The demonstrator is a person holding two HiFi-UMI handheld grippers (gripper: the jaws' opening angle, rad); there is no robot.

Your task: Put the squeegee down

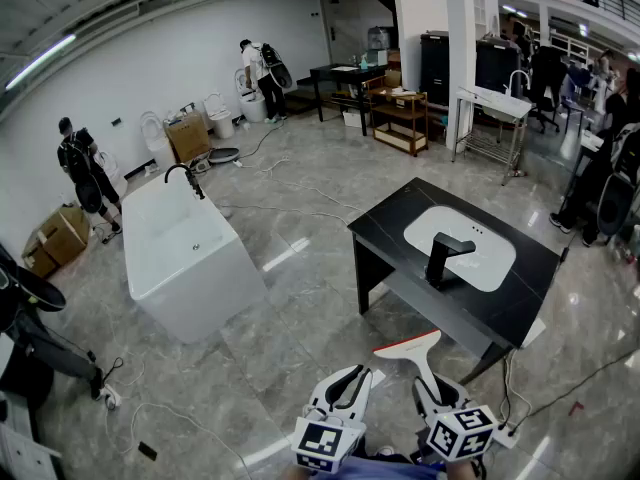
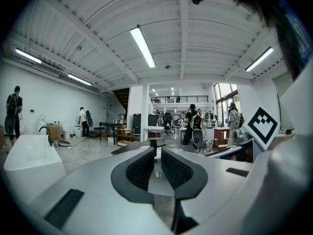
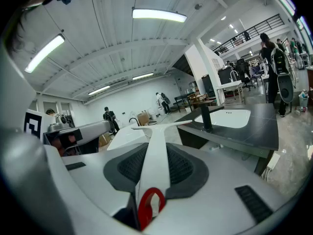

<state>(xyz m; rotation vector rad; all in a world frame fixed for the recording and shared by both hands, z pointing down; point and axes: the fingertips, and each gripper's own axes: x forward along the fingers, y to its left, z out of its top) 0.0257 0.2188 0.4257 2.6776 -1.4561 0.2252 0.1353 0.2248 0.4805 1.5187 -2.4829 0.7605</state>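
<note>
A white squeegee [image 1: 418, 352] with a red-edged blade sticks up and forward from my right gripper [image 1: 432, 388], which is shut on its handle. In the right gripper view the handle [image 3: 155, 151] runs between the dark pads, the blade spreads at the far end, and a red hanging loop [image 3: 150, 204] shows near the camera. The squeegee hangs in the air in front of the black vanity table [image 1: 395, 220], touching nothing else. My left gripper [image 1: 345, 386] is beside it on the left. In the left gripper view its jaws [image 2: 158, 166] stand nearly together with nothing between them.
The vanity table carries a white sink [image 1: 485, 258] and a black faucet [image 1: 443, 258]. A white bathtub [image 1: 185, 258] stands at the left on the marble floor. Cables lie on the floor [image 1: 560, 388]. People stand at the far wall [image 1: 262, 73] and at the right [image 1: 600, 168].
</note>
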